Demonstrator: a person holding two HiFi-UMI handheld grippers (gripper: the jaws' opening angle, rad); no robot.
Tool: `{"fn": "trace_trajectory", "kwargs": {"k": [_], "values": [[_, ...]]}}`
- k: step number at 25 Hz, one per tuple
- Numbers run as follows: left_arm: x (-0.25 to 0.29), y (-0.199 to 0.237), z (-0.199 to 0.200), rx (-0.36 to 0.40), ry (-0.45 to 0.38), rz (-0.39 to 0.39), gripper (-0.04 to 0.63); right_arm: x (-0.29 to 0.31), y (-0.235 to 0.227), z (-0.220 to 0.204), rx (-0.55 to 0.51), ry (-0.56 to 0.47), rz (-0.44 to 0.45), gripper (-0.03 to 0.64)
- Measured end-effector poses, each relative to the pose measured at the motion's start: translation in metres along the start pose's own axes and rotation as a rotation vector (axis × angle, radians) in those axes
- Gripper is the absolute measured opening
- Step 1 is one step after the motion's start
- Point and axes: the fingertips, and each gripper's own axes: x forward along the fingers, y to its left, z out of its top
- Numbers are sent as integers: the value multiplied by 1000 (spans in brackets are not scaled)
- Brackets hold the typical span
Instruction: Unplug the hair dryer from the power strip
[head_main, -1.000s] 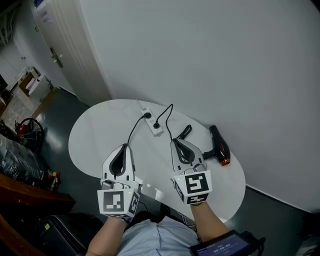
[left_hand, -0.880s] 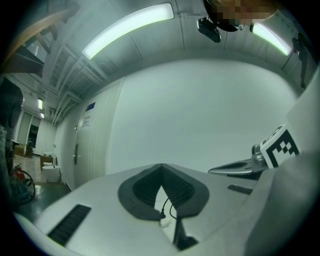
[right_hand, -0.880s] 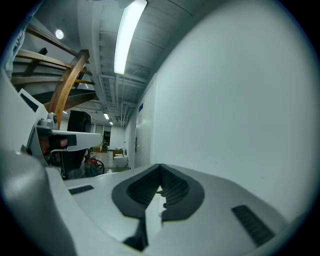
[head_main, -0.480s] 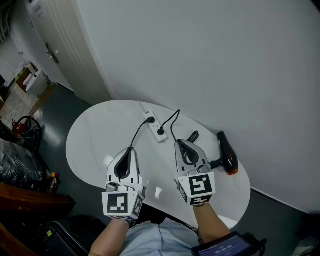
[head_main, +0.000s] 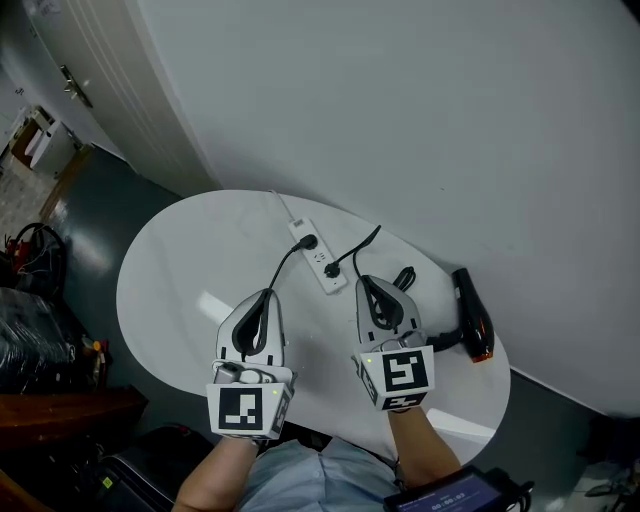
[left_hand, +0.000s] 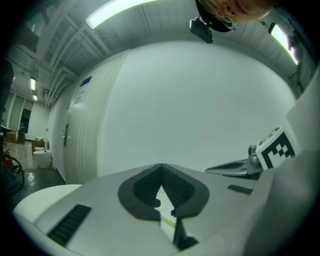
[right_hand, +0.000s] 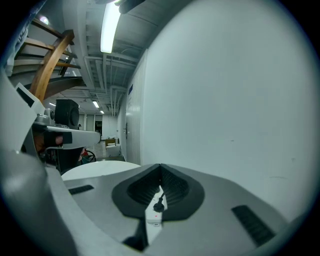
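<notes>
White oval surface (head_main: 170, 290) against a plain white wall, grey floor around it. Power strip (head_main: 322, 258) mid-surface, toward the wall. Long axis diagonal in the head view, far-left to near-right. Two black plugs seated in it. Far plug (head_main: 308, 242), cord running down-left under the left gripper (head_main: 266, 294). Near plug (head_main: 331, 270), cord looping up toward the wall, then back right. Likely the dryer's, judging by the routing; can't trace it end to end. Coiled cord (head_main: 403, 277) between strip and hair dryer (head_main: 474, 322). Dryer flat at the right edge of the surface, well apart from the strip, orange-tipped end toward the person.

Right gripper (head_main: 366, 282) just beside the strip's near end, fingers pressed together, nothing pinched. Strip and near plug dead ahead in the right gripper view. Left gripper near the strip's left side, fingers likewise pressed together, empty. Right hand nearer the near plug. Needs fingers spread before any grab, then probably a pull straight off the strip face, left pinning the strip.
</notes>
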Motion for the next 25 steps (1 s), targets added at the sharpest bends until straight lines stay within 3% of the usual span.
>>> {"fn": "trace_trajectory", "kwargs": {"k": [16, 24, 25], "values": [[54, 20, -54, -41, 95, -46, -2, 57, 0, -98, 74, 205, -9, -2], [66, 33, -70, -57, 134, -38, -2, 73, 6, -112, 82, 232, 8, -2], [67, 35, -72, -58, 136, -38, -2, 76, 8, -113, 86, 236, 24, 25]]}}
